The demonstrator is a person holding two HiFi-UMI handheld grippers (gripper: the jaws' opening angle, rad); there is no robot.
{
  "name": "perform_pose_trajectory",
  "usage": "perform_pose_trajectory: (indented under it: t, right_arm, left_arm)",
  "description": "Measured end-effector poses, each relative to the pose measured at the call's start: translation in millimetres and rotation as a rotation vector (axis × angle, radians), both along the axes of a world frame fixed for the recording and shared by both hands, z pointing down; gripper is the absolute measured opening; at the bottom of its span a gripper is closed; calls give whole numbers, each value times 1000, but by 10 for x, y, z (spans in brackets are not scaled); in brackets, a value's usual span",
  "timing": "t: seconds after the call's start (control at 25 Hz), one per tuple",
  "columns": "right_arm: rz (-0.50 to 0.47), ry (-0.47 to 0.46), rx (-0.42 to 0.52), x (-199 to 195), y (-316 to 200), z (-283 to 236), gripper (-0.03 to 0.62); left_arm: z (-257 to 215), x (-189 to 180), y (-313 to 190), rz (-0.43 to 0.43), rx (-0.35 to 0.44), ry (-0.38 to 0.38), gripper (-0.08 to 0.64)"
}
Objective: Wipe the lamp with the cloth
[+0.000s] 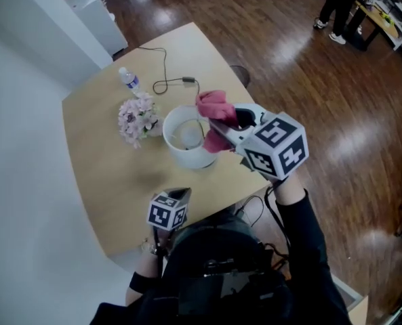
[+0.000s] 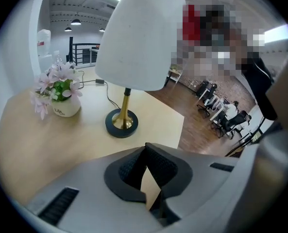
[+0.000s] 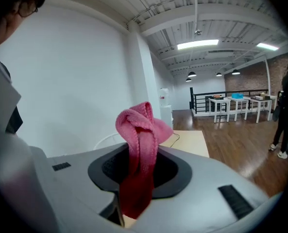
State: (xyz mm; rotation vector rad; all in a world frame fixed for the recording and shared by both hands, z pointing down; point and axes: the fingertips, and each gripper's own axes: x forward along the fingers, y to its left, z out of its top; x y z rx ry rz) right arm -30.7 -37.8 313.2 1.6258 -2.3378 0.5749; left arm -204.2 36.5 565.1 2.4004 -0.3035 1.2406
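Observation:
A lamp with a white shade (image 1: 185, 136) stands near the middle of the wooden table (image 1: 106, 175); in the left gripper view its shade (image 2: 136, 35) tops a brass stem and a dark round base (image 2: 121, 124). My right gripper (image 1: 222, 128) is shut on a pink cloth (image 1: 216, 116), held just right of the shade's rim. That cloth (image 3: 140, 154) hangs bunched between the jaws of my right gripper (image 3: 140, 171) in its own view. My left gripper (image 2: 146, 166) is shut with nothing in it, in front of the lamp and apart from it; its marker cube (image 1: 168, 210) shows near the table's front edge.
A small pot of pale pink flowers (image 1: 137, 118) stands left of the lamp. A water bottle (image 1: 128, 80) and the lamp's black cord (image 1: 167, 73) lie at the table's far side. A person (image 1: 337, 5) stands far off on the wooden floor. A white wall runs along the left.

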Motion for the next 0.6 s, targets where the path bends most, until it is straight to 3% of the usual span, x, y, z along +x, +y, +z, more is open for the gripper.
perform_pose_trajectory:
  t: [0.24,0.44,0.6]
  right_arm:
    - [-19,-13,-64,-203,352,63,118]
    - [48,-82,-64,306,372,44,118]
    - [-17,-181,4,563,-118,-73,118]
  left_arm:
    - [-31,25,-26,43,4,56,0]
    - [111,45,-15,46,-22,63,0]
    - [154,57,-74,-13,-15,32,0]
